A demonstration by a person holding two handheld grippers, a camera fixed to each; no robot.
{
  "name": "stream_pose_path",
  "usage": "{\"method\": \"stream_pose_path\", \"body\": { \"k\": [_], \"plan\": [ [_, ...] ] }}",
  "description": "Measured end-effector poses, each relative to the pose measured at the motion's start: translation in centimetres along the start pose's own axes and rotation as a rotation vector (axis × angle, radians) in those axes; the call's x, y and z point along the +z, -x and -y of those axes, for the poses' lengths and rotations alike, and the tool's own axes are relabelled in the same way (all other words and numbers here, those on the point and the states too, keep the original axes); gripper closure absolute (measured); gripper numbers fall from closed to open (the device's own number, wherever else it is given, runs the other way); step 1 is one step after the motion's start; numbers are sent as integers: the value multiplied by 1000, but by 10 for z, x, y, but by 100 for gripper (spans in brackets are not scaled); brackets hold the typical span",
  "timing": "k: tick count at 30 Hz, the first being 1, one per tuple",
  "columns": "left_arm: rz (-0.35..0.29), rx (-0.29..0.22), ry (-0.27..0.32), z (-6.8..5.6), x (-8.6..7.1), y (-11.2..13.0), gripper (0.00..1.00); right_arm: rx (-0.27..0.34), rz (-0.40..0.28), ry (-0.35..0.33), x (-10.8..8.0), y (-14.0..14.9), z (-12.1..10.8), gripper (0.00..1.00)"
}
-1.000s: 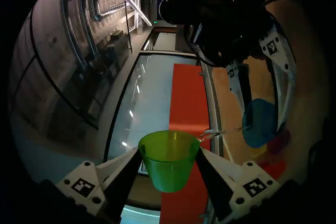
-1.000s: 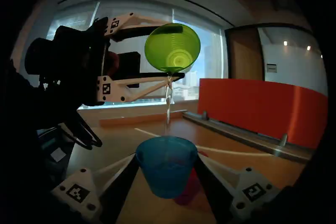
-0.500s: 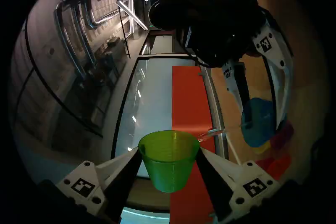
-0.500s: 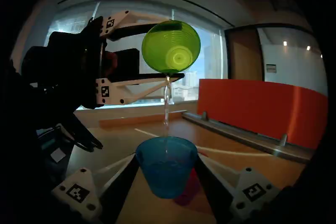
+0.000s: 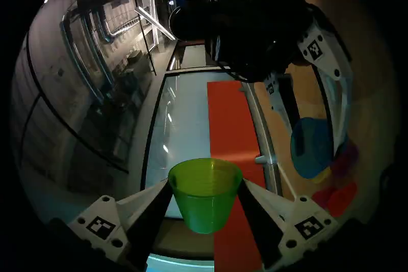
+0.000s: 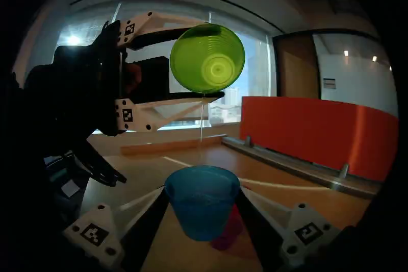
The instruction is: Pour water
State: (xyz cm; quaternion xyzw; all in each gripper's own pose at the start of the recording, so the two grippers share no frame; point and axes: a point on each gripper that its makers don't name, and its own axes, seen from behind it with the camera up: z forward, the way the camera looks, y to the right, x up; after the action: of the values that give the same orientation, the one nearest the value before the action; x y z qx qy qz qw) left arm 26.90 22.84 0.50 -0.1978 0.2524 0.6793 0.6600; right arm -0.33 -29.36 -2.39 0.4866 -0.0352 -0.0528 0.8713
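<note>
My left gripper [image 5: 205, 201] is shut on a green plastic cup [image 5: 205, 200]. In the right gripper view that green cup [image 6: 207, 58] is tipped on its side, mouth toward the camera, held high by the left gripper [image 6: 204, 57]. A thin thread of water [image 6: 202, 121] falls from its rim toward the blue cup [image 6: 202, 208], which my right gripper [image 6: 202, 211] grips upright over the wooden table [image 6: 265, 195]. In the left gripper view the blue cup [image 5: 311, 148] sits between the right gripper's fingers [image 5: 278, 103].
An orange partition [image 6: 326, 129] and a metal rail [image 6: 301, 167] run along the table's right side. Red and yellow cups [image 5: 341, 180] lie beyond the blue cup. A window wall [image 6: 153, 57] stands behind. A dark-sleeved arm [image 6: 56, 114] holds the left gripper.
The green cup has tipped further, its mouth turning more toward the right gripper's camera. The stream of water has thinned to a fine thread. The blue cup stays put.
</note>
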Motion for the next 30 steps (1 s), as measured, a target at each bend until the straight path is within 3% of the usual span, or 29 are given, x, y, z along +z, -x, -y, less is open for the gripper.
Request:
{"method": "stream_pose_path", "body": {
  "k": [11,18,24,30],
  "plan": [
    [2,3,3,-5,-2,0,14,1,-1,-1,0,0,0,10],
    [2,-26,7,-4,0,3,14,-1,0,3,0,0,0,10],
    [10,-110,16,-5,2,11,14,-1,-1,5,-1,-1,-1,10],
    [21,-248,32,-10,3,18,14,-2,-2,9,-1,-3,-2,10]
  ]
}}
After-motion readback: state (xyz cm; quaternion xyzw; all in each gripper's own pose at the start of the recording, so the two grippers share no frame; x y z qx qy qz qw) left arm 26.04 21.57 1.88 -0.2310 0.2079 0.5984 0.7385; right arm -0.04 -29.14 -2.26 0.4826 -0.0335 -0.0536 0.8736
